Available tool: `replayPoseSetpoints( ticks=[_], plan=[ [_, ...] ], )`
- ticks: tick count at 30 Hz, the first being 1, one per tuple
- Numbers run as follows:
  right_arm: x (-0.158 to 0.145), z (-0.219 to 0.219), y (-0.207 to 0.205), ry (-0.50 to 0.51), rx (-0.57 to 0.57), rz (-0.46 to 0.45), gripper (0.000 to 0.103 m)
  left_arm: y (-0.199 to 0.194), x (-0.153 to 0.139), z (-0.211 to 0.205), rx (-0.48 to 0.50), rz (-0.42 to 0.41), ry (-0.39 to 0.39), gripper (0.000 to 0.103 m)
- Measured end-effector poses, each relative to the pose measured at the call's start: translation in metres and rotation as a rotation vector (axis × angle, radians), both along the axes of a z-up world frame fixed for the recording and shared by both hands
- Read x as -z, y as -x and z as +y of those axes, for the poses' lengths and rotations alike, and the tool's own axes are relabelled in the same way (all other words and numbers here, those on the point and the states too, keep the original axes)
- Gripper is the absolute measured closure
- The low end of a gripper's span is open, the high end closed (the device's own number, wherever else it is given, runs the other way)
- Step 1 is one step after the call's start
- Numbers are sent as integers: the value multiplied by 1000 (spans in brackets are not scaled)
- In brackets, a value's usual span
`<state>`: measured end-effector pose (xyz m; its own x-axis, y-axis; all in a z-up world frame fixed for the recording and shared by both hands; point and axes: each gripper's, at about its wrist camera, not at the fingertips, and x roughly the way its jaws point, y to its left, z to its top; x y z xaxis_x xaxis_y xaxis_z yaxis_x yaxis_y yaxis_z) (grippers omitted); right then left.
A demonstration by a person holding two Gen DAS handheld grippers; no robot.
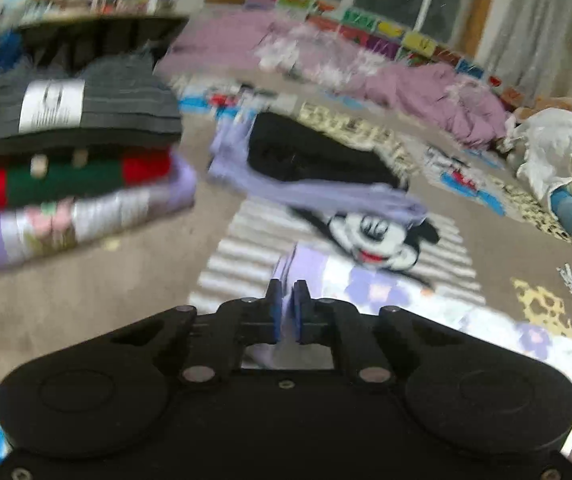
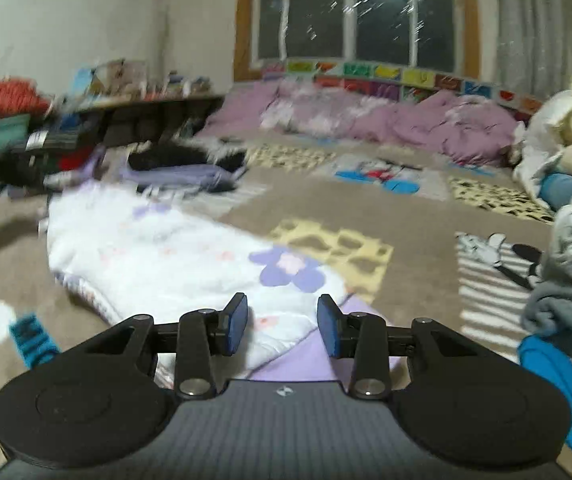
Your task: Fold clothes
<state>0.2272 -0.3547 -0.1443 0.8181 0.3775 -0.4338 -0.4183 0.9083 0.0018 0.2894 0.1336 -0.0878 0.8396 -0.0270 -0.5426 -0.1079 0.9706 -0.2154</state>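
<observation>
The left tool (image 1: 289,300) is clamped on the lilac edge of a white flowered garment (image 2: 174,248). The right tool (image 2: 282,322) hovers over that garment's near end, fingers apart. A stack of folded clothes (image 1: 70,160) sits far left.

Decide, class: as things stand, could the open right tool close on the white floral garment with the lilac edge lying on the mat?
Probably yes. The right tool is open and poised directly over the white floral garment with the lilac edge, nothing lying between them. The left tool already pinches that garment's far end.
</observation>
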Motion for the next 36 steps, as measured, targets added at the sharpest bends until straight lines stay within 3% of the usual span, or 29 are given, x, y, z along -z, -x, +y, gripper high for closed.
replayPoseSetpoints(
  ticks=[3, 8, 13, 17, 24, 27, 29, 33, 36],
  plan=[
    [-1, -3, -3, -23, 13, 6, 63, -9, 5, 3, -9, 5, -25, 100],
    [2, -5, -4, -28, 34, 21, 58, -16, 31, 4, -48, 88, -70, 99],
    [-2, -10, 7, -50, 67, -5, 57, 6, 13, -5, -101, -10, -138, 99],
    [-14, -25, 19, -102, 97, -75, 57, 12, 9, -31, 13, -45, -137, 92],
    [-13, -1, 26, -66, -26, -86, 59, 2, 30, -90, 243, -32, -127, 70],
    [-6, 13, 15, -9, -36, -26, 58, -11, 49, -95, 251, 23, -130, 60],
    [5, 14, 2, 16, -28, 65, 57, -18, 58, -91, 247, 29, -106, 60],
    [8, 12, -7, 11, -25, 92, 57, -18, 56, -96, 246, 40, -140, 60],
    [5, 13, -1, 14, -30, 60, 57, -16, 55, -95, 246, 39, -135, 60]
  ],
)
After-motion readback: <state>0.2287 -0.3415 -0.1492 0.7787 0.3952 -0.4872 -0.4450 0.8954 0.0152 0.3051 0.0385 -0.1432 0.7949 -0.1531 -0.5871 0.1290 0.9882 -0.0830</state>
